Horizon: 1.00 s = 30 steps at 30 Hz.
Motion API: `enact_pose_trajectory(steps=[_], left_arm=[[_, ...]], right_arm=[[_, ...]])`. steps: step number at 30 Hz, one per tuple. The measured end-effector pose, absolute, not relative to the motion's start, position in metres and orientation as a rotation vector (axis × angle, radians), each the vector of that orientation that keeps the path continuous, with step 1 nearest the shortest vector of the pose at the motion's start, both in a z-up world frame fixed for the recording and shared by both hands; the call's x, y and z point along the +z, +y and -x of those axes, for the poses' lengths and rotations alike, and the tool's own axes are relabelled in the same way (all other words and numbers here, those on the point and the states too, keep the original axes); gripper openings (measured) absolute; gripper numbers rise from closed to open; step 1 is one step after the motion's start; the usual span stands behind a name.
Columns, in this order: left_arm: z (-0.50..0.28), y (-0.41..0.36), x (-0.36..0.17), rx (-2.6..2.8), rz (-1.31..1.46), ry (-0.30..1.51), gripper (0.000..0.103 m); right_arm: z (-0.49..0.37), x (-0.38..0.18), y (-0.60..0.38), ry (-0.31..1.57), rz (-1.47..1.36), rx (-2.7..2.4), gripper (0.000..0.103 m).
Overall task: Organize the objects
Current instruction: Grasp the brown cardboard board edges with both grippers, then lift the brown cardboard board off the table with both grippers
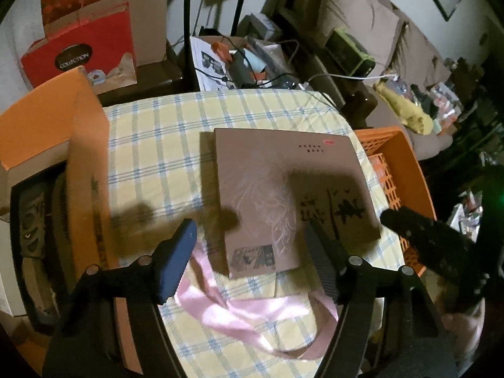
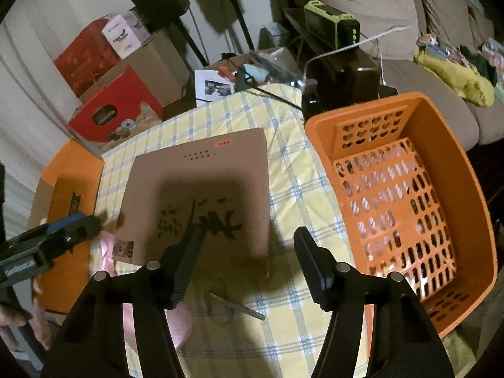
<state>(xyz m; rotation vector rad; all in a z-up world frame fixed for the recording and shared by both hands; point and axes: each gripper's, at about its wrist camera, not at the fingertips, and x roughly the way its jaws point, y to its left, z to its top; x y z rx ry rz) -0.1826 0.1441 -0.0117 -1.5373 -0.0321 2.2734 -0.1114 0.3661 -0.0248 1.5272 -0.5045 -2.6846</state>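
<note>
A flat brown box lid [image 1: 283, 189] with black calligraphy lies on the checked tablecloth [image 1: 163, 145]; it also shows in the right wrist view [image 2: 201, 189]. A pink satin ribbon [image 1: 252, 312] lies in front of it. My left gripper [image 1: 252, 245] is open, above the lid's near edge and the ribbon. My right gripper [image 2: 249, 252] is open, above the lid's near right corner; it shows at the right in the left wrist view [image 1: 434, 245]. An empty orange plastic basket [image 2: 400, 195] stands right of the table.
An open orange gift box [image 1: 53, 145] with dark contents stands at the left. A red box [image 1: 82, 53] and cardboard boxes stand behind. Cluttered cables and papers [image 1: 239, 63] lie past the table's far edge. A sofa [image 2: 425, 31] is at the right.
</note>
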Motion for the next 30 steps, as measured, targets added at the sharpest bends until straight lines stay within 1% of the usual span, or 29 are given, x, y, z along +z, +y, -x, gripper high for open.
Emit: enact_pose_trajectory(steps=[3,11,14,24,30], left_arm=[[0.19,0.15,-0.022,2.264,1.578,-0.021,0.067],[0.194,0.155,-0.05,2.213,1.671,-0.048,0.067],[0.192,0.157,-0.055,2.178,1.69,-0.074,0.067],[0.194,0.158,-0.062,2.158,1.712,-0.131,0.065],[0.191,0.16,-0.06,2.191,1.689,-0.13,0.066]], right_arm=[[0.113,-0.03,0.366,-0.533,-1.532,-2.661,0.063],[0.12,-0.043,0.358,-0.524,-1.553,-2.625,0.059],[0.122,-0.046,0.356,-0.539,-1.558,-2.604,0.055],[0.137,-0.056,0.361,-0.569,-1.571,-2.577,0.055],[0.141,-0.058,0.355,-0.505,-1.567,-2.601,0.057]])
